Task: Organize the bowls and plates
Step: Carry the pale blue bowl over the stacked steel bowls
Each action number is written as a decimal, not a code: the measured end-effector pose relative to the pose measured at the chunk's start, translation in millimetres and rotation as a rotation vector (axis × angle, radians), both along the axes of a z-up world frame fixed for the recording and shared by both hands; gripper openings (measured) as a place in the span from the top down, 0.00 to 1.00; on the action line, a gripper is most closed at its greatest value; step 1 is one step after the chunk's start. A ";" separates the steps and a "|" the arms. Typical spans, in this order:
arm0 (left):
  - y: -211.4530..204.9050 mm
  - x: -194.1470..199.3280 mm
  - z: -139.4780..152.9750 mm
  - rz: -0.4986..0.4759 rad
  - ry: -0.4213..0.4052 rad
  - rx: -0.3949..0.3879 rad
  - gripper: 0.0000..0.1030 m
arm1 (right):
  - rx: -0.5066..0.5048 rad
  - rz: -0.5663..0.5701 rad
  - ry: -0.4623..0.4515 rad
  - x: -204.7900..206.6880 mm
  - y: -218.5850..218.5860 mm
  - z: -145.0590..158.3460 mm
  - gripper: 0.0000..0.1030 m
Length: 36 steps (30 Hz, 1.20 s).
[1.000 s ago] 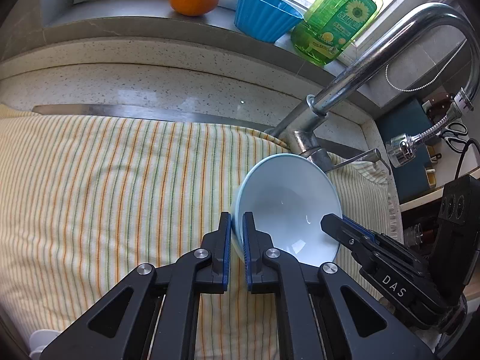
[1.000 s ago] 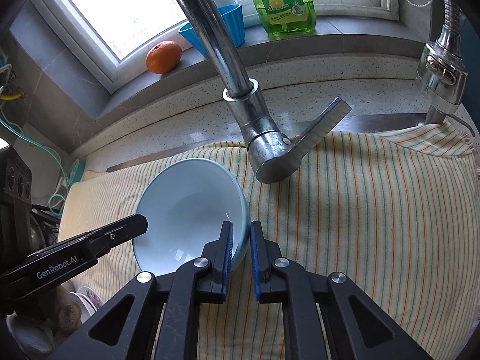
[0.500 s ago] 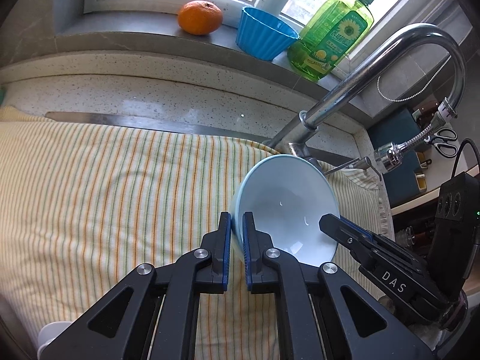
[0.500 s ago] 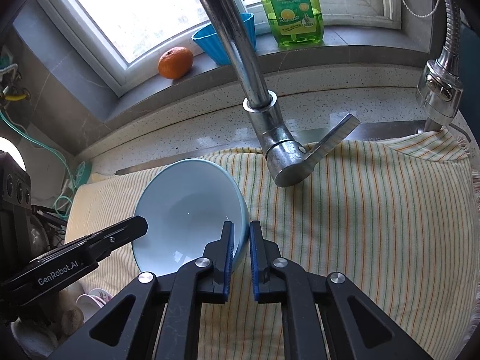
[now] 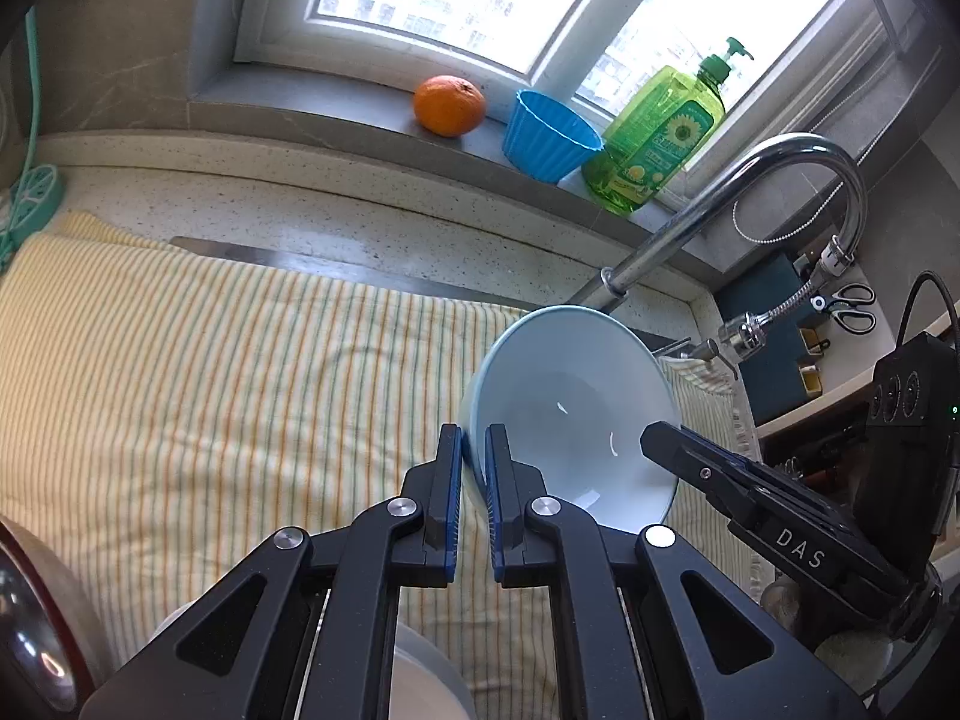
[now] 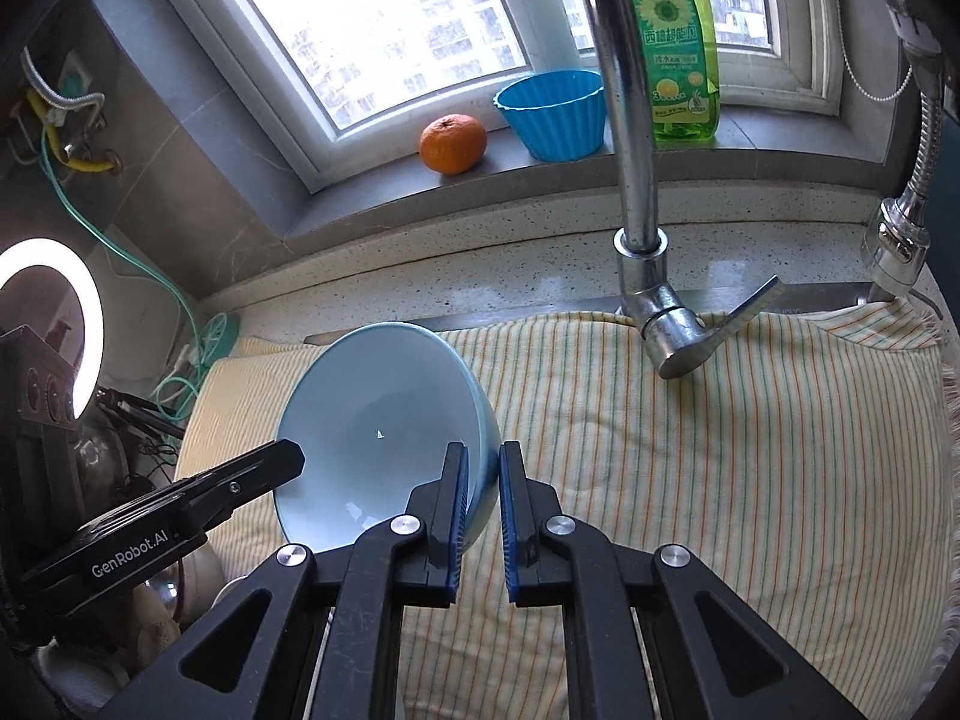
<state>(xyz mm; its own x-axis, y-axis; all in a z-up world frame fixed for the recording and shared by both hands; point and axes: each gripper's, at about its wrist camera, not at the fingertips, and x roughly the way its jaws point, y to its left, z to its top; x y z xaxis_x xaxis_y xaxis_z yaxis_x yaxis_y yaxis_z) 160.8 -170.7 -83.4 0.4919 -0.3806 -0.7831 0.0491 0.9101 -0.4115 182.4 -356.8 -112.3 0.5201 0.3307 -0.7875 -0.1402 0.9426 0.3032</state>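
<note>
Your left tool and right tool each clamp opposite rim edges of the pale blue bowl. Bowl tilted, held above the striped cloth, just in front of the faucet.

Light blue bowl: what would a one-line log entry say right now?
bowl: light blue, tilted, above striped cloth | left gripper: shut on rim | right gripper: shut on opposite rim
</note>
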 end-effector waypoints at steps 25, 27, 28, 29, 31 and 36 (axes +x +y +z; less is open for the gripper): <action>138.6 -96.3 23.4 0.161 -0.052 -0.004 0.94 | 0.001 0.180 -0.020 -63.7 147.0 17.8 0.91; 148.4 -101.5 23.3 0.174 -0.050 -0.003 0.94 | -0.002 0.196 -0.022 -66.3 158.2 18.2 0.91; 152.8 -103.6 23.2 0.178 -0.049 0.000 0.94 | -0.003 0.204 -0.022 -67.7 163.9 18.4 0.91; 157.7 -106.6 23.0 0.185 -0.047 0.001 0.94 | -0.002 0.212 -0.022 -68.7 169.3 18.5 0.91; 167.7 -112.5 22.2 0.198 -0.044 0.003 0.94 | -0.004 0.228 -0.022 -72.2 180.9 17.6 0.91; 190.1 -123.9 21.3 0.235 -0.037 0.005 0.94 | -0.011 0.270 -0.019 -80.0 208.7 14.0 0.91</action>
